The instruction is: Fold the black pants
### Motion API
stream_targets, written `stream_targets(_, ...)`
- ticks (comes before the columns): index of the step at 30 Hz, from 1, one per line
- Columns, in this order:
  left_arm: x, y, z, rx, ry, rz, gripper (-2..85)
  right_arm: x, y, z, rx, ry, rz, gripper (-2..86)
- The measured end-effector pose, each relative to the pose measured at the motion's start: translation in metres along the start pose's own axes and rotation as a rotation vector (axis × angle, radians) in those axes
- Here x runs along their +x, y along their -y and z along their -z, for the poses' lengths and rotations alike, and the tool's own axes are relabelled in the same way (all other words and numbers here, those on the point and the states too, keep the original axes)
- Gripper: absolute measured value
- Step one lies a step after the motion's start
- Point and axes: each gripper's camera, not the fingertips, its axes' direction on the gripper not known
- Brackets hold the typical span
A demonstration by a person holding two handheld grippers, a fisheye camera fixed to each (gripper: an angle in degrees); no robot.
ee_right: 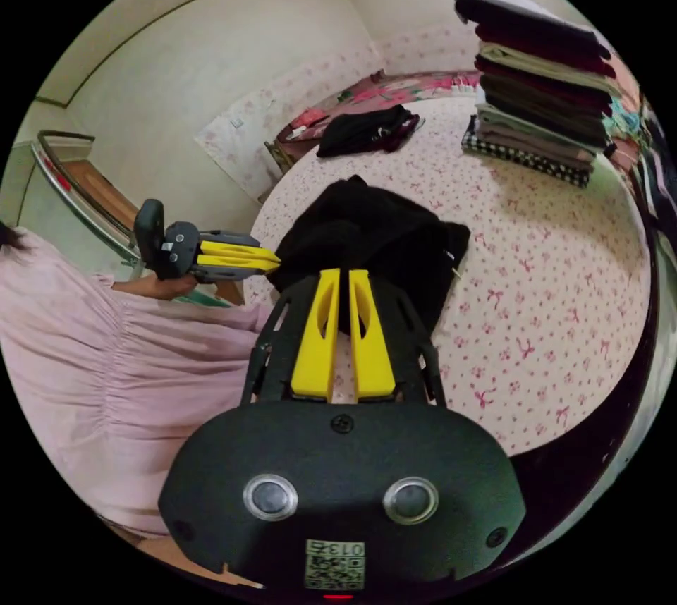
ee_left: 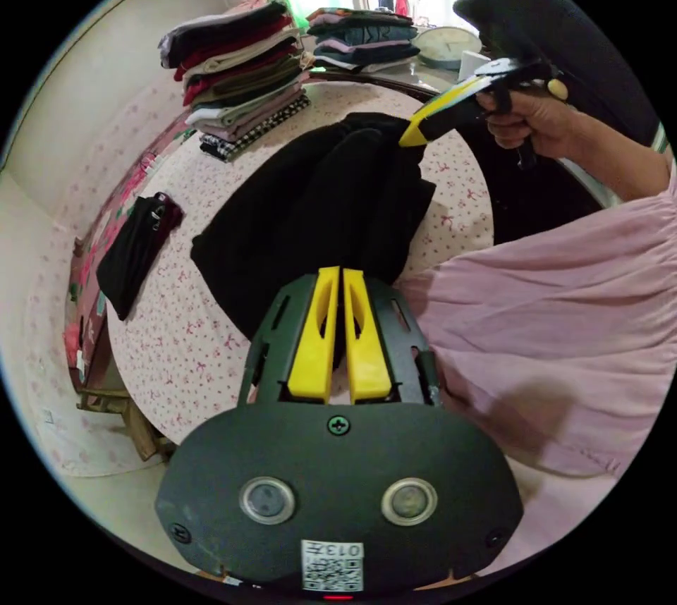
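Note:
The black pants (ee_left: 310,210) lie bunched on the round table, lifted along one edge. In the left gripper view my left gripper (ee_left: 340,271) is shut on the near edge of the fabric. A hand holds my right gripper (ee_left: 407,138), which pinches the far edge. In the right gripper view my right gripper (ee_right: 343,273) is shut on the black pants (ee_right: 388,245), and my left gripper (ee_right: 276,259) grips the cloth from the left. The fabric between the two grippers sags in folds.
The table has a pink-flowered cloth (ee_left: 183,344). A tall stack of folded clothes (ee_right: 543,90) stands at the back, with a second stack (ee_left: 363,37) beside it. A small dark folded garment (ee_right: 367,129) lies apart. The person's pink garment (ee_left: 550,323) is at the table's edge, and a black chair back (ee_left: 564,34) stands behind.

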Motion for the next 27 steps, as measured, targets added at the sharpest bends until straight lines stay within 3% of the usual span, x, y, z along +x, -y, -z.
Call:
stream_targets(3,0.004,-0.003,-0.045,-0.050,-0.042,-0.002,0.4,0.017,-0.024,-0.040,-0.127,-0.057,-0.090,3.6)
stream_targets(6,-0.006,0.000,-0.051,-0.047,-0.077,0.015,0.3,0.040,-0.027,-0.038,-0.100,0.073,-0.194,4.9)
stream_targets(10,-0.030,-0.009,-0.016,0.048,-0.127,-0.003,0.3,0.039,-0.015,0.002,-0.042,0.035,-0.149,9.0)
stream_targets(14,-0.089,-0.024,-0.008,0.094,0.012,0.221,1.4,0.050,0.008,0.034,0.088,-0.077,-0.172,11.1)
stream_targets(17,-0.133,-0.026,-0.034,0.022,-0.053,0.367,4.0,0.065,0.031,0.018,0.089,-0.103,-0.213,14.1)
stream_targets(22,-0.155,-0.023,-0.066,-0.048,-0.083,0.413,5.7,0.076,0.065,-0.036,-0.057,0.012,-0.202,15.9)
stream_targets(24,-0.158,-0.022,-0.072,-0.058,-0.082,0.415,5.7,0.074,0.072,-0.067,-0.225,-0.047,-0.180,13.1)
stream_targets(27,-0.165,-0.020,-0.075,-0.071,-0.083,0.421,5.6,0.066,0.081,-0.066,-0.256,-0.065,-0.121,7.5)
